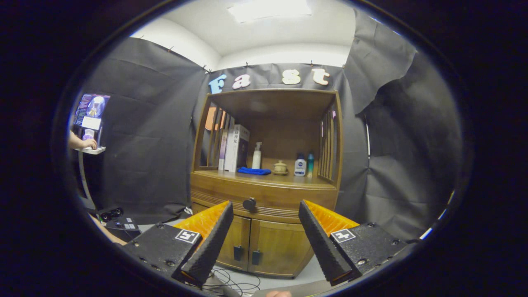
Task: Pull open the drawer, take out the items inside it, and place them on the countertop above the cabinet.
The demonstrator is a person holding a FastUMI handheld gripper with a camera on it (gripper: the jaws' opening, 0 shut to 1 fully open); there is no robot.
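Drawer [264, 198] shut in wooden cabinet [264, 243], dark round knob [249, 203] at its front, beyond the gripper [266, 206], fingers spread wide, touching nothing, countertop [268, 178] above.

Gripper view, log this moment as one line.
drawer: closed | knob: untouched, beyond jaws | gripper: open, holding nothing | countertop: already holds items

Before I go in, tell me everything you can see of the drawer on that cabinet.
The drawer is a wide, shallow wooden front, warm brown, just under the countertop and above two cabinet doors. It looks fully shut. A dark round knob sits a little left of its middle. Fine grooves run along its lower edge. The gripper is open, short of it, touching nothing.
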